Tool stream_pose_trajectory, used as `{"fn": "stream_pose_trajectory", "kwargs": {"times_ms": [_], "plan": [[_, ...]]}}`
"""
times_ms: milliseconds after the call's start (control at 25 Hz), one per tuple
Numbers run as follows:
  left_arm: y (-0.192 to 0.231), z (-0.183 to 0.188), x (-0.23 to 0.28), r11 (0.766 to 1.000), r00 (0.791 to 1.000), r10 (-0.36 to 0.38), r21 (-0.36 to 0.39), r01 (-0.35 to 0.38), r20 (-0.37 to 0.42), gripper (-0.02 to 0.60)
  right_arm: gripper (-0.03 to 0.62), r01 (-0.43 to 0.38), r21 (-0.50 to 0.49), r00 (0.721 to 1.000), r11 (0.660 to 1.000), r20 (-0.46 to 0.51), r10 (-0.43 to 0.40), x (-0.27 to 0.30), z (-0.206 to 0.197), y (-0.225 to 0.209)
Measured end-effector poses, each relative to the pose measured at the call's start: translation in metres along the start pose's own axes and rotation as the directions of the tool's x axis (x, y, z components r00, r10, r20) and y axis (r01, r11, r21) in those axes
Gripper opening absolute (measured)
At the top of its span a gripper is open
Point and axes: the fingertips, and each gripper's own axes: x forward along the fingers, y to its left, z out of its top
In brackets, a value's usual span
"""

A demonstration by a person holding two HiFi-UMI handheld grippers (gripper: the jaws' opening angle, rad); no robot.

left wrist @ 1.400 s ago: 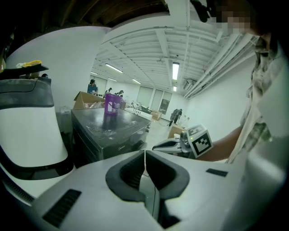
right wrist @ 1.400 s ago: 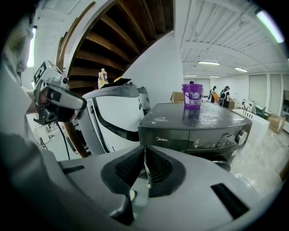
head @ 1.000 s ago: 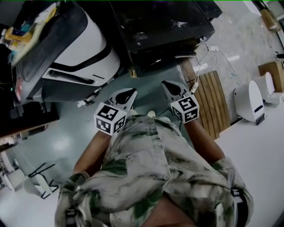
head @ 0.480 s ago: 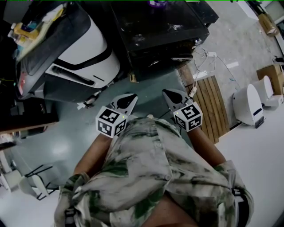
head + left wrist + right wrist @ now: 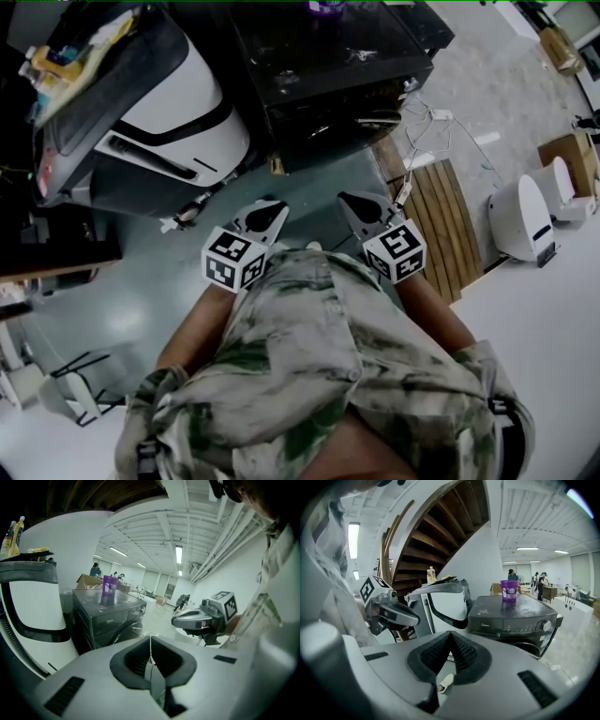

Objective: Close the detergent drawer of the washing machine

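The black washing machine (image 5: 328,66) stands ahead of me with a purple bottle (image 5: 509,590) on its lid. In the right gripper view its control panel (image 5: 513,623) looks flush, with no drawer sticking out. My left gripper (image 5: 265,216) and right gripper (image 5: 361,206) hover side by side over the floor, a short way from the machine's front and touching nothing. Both are shut and empty: the left gripper (image 5: 150,644) and the right gripper (image 5: 451,637) each show their pads meeting at the tips. Each one also shows in the other's view, as the right gripper (image 5: 176,621) and the left gripper (image 5: 416,620).
A large white and black machine (image 5: 159,103) stands left of the washer. A wooden pallet (image 5: 441,220), loose cables (image 5: 441,127) and a white device (image 5: 525,220) lie to the right. Several people stand far back in the hall (image 5: 539,585). My shoe (image 5: 445,682) shows below.
Both grippers have shifted slightly and sit a little further from the washing machine's front. Their jaws stayed shut.
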Motion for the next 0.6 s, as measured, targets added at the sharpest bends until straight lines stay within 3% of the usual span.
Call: {"fn": "stream_pose_trajectory", "kwargs": {"times_ms": [600], "plan": [[-0.009,-0.013,0.001,1.0,1.0,0.01,-0.004,-0.01,-0.025,0.026,0.021,0.001,0.033,1.0,0.999,0.006,-0.001,-0.013,-0.017,0.006]]}}
